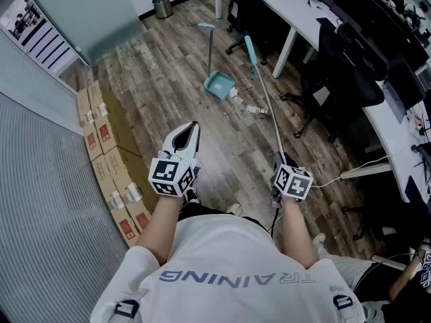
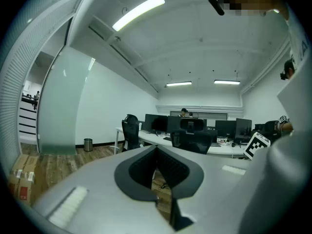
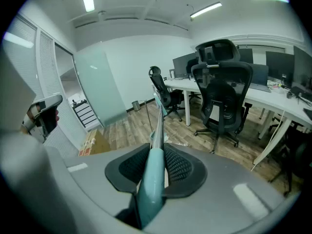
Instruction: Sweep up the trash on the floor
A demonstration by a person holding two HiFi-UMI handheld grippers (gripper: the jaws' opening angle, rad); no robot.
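Observation:
A long broom (image 1: 268, 103) with a metal pole and teal ends slants away from me over the wood floor. My right gripper (image 1: 281, 160) is shut on its teal grip (image 3: 152, 179), and the pole runs out ahead between the jaws. A teal dustpan (image 1: 219, 85) with an upright handle stands on the floor beyond. Small bits of trash (image 1: 255, 110) lie just right of the pan, under the broom pole. My left gripper (image 1: 194, 128) is held level at the left, shut (image 2: 157, 150) and holding nothing.
Cardboard boxes (image 1: 106, 155) line the glass wall at left. A metal bin (image 1: 161, 7) stands at the far wall. White desks (image 1: 296, 15) and black office chairs (image 1: 324, 79) fill the right side. A white cable (image 1: 355, 171) lies on the floor. Another person's hand (image 1: 411, 271) shows at the lower right.

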